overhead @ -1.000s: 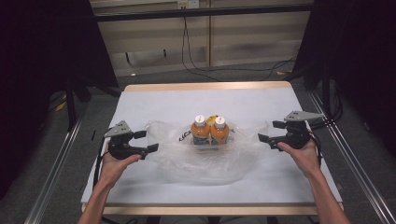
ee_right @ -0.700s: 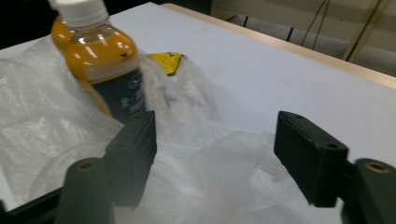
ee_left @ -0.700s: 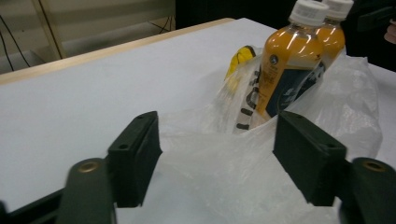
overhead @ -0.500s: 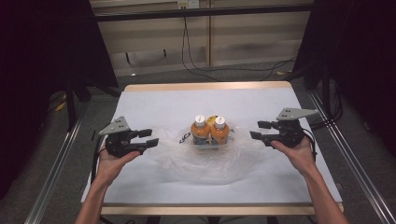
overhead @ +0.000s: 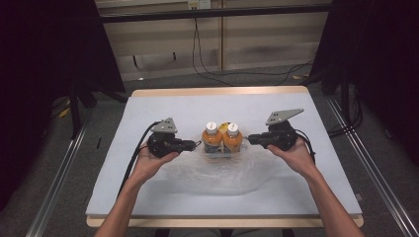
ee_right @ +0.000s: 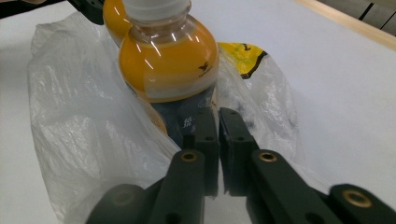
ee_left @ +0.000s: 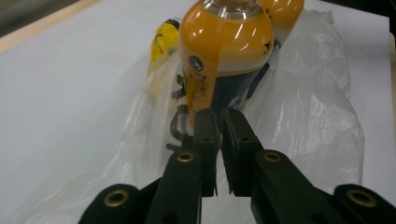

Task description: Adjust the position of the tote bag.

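- The right claw (ee_right: 218,114) has just been closing; its two black jaws stand almost together, tips at the clear plastic bag (ee_right: 79,126).
- An orange bottle (ee_right: 168,60) with a white cap stands upright in the bag.
- The white table (ee_right: 336,93) lies underneath.
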